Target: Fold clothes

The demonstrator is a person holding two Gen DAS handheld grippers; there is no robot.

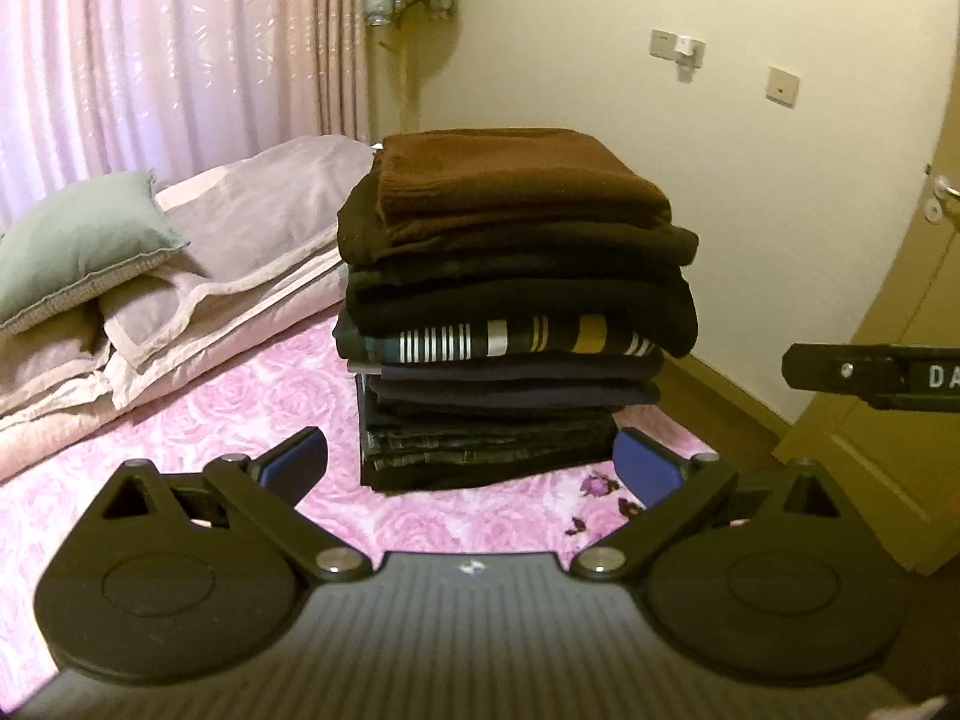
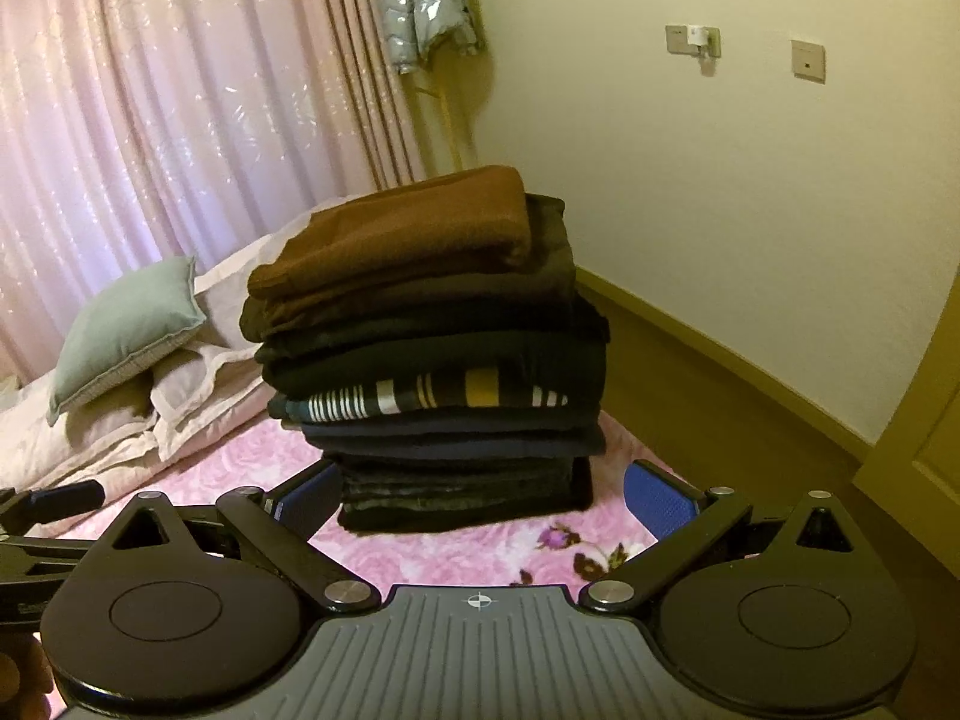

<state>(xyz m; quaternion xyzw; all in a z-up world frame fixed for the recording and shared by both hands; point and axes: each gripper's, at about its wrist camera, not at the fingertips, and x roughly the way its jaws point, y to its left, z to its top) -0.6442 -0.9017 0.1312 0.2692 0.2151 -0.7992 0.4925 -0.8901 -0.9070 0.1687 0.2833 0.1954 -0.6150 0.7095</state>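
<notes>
A tall stack of folded dark clothes [image 1: 510, 324] stands on the pink floral bedspread [image 1: 198, 456], with a brown garment [image 1: 516, 174] on top and a striped one [image 1: 516, 342] in the middle. The stack also shows in the right wrist view [image 2: 432, 360]. My left gripper [image 1: 471, 465] is open and empty, just short of the stack's base. My right gripper [image 2: 480, 498] is open and empty, also in front of the base. Part of the right gripper [image 1: 870, 372] shows at the right edge of the left wrist view.
A green cushion [image 1: 72, 240] and folded pale pink bedding [image 1: 240, 240] lie left of the stack. Pink curtains [image 1: 180, 60] hang behind. A silver jacket [image 2: 426, 0] hangs by the wall. A door [image 1: 900, 360] stands at the right, past the bed's edge.
</notes>
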